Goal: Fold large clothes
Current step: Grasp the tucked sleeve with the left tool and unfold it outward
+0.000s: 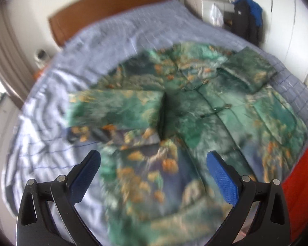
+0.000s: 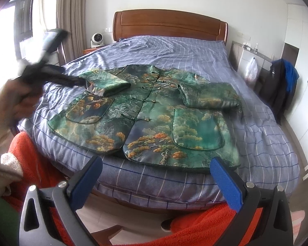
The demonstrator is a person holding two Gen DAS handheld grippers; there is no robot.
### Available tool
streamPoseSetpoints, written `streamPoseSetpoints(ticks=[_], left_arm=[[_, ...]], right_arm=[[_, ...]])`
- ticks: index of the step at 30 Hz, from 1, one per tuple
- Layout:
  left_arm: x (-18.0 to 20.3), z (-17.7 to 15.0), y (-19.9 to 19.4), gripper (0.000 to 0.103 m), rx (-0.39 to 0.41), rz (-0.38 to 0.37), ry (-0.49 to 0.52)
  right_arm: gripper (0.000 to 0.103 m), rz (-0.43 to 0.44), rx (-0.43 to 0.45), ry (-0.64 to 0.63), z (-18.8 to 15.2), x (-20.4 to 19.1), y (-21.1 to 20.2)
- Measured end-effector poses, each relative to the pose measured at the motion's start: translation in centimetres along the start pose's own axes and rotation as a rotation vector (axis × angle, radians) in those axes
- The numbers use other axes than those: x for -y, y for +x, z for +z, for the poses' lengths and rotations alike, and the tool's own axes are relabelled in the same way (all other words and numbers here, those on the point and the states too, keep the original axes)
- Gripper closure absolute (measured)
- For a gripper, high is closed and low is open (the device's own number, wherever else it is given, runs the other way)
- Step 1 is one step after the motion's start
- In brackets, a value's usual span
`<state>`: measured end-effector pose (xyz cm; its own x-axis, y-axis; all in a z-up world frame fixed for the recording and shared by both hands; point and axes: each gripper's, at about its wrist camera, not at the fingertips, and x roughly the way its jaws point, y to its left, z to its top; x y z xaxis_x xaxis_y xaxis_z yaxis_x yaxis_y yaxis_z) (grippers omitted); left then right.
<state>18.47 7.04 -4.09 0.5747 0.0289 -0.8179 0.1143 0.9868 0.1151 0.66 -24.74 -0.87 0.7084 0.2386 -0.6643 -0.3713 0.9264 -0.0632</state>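
Beyond both spread tongs (image 2: 156, 171), jacket (image 2: 147, 110) flat on bed (image 2: 174, 47)

Black claw arms (image 1: 154, 160) with silver pivot screws, blue textured pads (image 2: 225, 182), orange fleece clothing (image 2: 195, 229)

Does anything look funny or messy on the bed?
Nothing looks wrong. The green jacket lies flat and buttoned on the checked quilt, both sleeves folded in over its front. Only its hem sits close to the bed's foot edge.
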Motion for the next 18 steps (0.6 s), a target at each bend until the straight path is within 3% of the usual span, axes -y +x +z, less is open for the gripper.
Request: streamPoseSetpoints(ticks=[2,6,7,8,10,11,12,14,18], left_arm=[[-0.1,1.2,3.3,0.0,-0.045,0.008,0.018],[0.9,2.0,9.4,0.001,-0.099,0.121,0.1],[0.9,2.1,11.1,0.008,-0.132,0.137,0.1],[0.6,2.0,12.1,0.018,-0.156,0.139,0.095],[0.0,1.8,13.3,0.076,-0.203,0.126,0.069],[-0.7,1.8,12.9,0.086,-0.201,0.102,0.035],[-1.6,1.9,11.8,0.089,-0.186,0.088,-0.012],[-4.0,2.0,9.0,0.089,-0.138,0.075,-0.103],[-12.6,0.6,2.6,0.089,-0.032,0.136,-0.308]], right_arm=[[0.0,-0.011,0.006,0.009,-0.1,0.3,-0.3],[0.0,-0.039,0.009,0.028,-0.3,1.2,-0.8],[0.0,-0.045,0.007,0.033,-0.4,1.4,-0.8],[0.0,-0.049,0.005,0.036,-0.4,1.6,-0.9],[0.0,-0.051,0.001,0.041,-0.5,1.8,-0.8],[0.0,-0.05,0.0,0.041,-0.5,1.8,-0.8],[0.0,-0.05,0.001,0.04,-0.5,1.8,-0.8],[0.0,-0.05,0.003,0.038,-0.5,1.9,-0.9],[0.0,-0.057,0.002,0.044,-0.4,2.2,-0.6]])
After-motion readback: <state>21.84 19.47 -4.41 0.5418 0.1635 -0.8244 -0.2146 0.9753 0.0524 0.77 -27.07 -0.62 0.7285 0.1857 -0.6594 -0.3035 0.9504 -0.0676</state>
